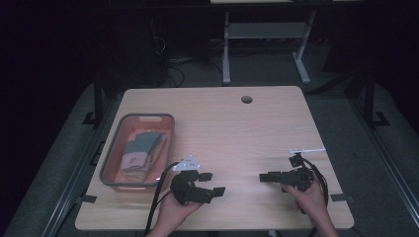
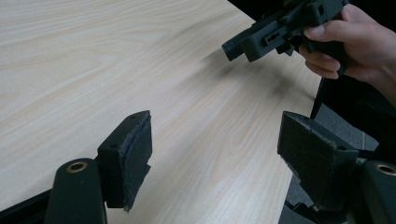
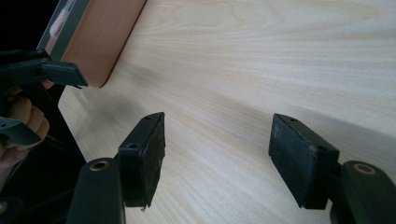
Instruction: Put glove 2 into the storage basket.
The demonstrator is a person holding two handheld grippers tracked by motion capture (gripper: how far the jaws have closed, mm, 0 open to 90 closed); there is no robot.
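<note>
A pink basket with a grey rim (image 1: 148, 117) sits on the left of the wooden table (image 1: 237, 128). Inside lie a folded grey cloth (image 1: 143, 142) and a pinkish one (image 1: 133, 160). My left gripper (image 1: 213, 183) is held just right of the basket's near corner, open and empty; its own view shows the pads (image 2: 137, 149) wide apart over bare wood. My right gripper (image 1: 265, 177) points left toward it from the right side, also open, with its pads (image 3: 149, 149) apart and nothing between them. A corner of the basket (image 3: 100, 37) shows in the right gripper view.
A round cable hole (image 1: 246, 99) lies near the table's far edge. A small white strip (image 1: 307, 149) rests on the wood just behind the right gripper. Another desk's white legs (image 1: 226, 49) stand on the floor beyond. The near table edge is close under both hands.
</note>
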